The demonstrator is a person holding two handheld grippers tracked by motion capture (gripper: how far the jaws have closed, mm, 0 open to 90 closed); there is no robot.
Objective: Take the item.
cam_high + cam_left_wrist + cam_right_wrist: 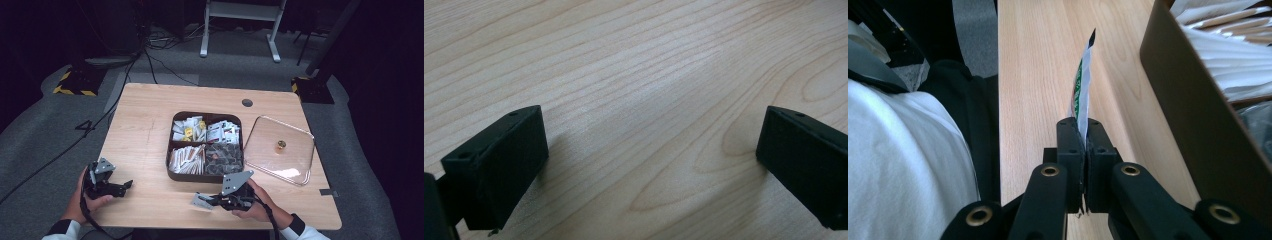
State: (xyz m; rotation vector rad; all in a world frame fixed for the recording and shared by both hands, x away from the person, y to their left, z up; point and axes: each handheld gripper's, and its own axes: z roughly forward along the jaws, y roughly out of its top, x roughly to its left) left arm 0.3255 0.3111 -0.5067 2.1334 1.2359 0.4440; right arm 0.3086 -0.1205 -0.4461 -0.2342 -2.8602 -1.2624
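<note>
A thin white sachet with green print (1082, 90) is pinched edge-on between the pressed-together jaws of the right tongs (1083, 131), near the front edge of the light wooden bench (145, 125), just in front of the dark brown four-compartment tray (170, 165). In the high view the sachet (200, 201) is seen low over the bench, left of the right tongs (220, 200). The left tongs (122, 186) are held spread wide near the front left corner, with bare wood grain between the jaws. The tray, filled with paper packets, is set at the middle of the bench; a clear square lid with a brass knob (280, 150) lies flat just beside it, toward the right edge. The bench is surrounded by grey carpet (45, 130) crossed by black cables (150, 55), with a white metal frame (240, 25) standing at the back of the dark room.
</note>
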